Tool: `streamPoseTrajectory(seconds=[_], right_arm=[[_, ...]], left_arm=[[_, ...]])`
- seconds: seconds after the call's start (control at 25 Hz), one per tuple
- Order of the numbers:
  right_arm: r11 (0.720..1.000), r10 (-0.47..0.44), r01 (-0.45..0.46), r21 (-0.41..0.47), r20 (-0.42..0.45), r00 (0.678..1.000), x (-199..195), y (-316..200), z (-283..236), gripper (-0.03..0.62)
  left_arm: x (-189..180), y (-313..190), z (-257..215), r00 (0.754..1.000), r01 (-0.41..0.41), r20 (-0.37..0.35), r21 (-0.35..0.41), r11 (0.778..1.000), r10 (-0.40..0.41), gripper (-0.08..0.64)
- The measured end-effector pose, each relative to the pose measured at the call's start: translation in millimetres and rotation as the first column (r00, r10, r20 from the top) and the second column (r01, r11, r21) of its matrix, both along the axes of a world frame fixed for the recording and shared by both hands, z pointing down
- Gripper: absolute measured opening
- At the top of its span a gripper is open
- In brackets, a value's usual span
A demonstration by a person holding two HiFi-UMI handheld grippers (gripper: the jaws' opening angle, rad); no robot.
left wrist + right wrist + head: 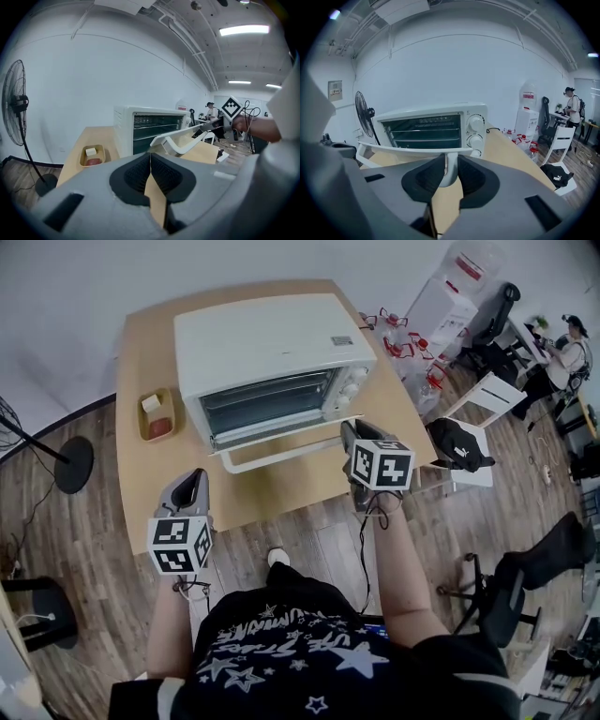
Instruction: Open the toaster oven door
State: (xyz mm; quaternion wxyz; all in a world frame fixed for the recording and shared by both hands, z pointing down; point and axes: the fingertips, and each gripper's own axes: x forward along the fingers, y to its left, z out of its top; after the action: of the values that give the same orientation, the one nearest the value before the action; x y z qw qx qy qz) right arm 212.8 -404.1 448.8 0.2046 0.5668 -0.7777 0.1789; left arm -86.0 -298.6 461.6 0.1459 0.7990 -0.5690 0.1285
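A white toaster oven (pixel 272 343) stands on the wooden table (pixel 141 352), its glass door (pixel 272 430) swung part way down and the racks inside showing. My right gripper (pixel 352 430) is at the right end of the white door handle (pixel 281 458). In the right gripper view the handle's end post (pixel 449 169) sits between the black pads (pixel 425 176), and the jaws are shut on it. My left gripper (pixel 192 480) hovers at the table's front left edge, apart from the oven, pads (pixel 140 172) together and holding nothing.
A small wooden tray (pixel 142 418) with food lies on the table left of the oven. A standing fan (pixel 16 108) is to the left. A water dispenser (pixel 441 301), bottles (pixel 408 343), a white chair (pixel 473 442) and a person (pixel 567 352) are to the right.
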Motion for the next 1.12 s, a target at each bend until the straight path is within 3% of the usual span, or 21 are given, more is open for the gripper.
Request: streamPoseTrajectory(seconds=[0.48,1.12], right_arm=[[0.994,0.055,-0.058,-0.097,-0.033,0.998,17.9,43.1,52.6,0.080],[0.991,0.099,-0.101,-0.088,-0.017,0.995,30.3,77.2,115.8,0.075]], left_arm=[[9.7,25.4,27.7,0.999,-0.045,-0.004,-0.055,0.997,0.045,0.021],[7.4,55.8,63.1,0.999,-0.035,0.002,-0.133,0.990,0.036,0.021]])
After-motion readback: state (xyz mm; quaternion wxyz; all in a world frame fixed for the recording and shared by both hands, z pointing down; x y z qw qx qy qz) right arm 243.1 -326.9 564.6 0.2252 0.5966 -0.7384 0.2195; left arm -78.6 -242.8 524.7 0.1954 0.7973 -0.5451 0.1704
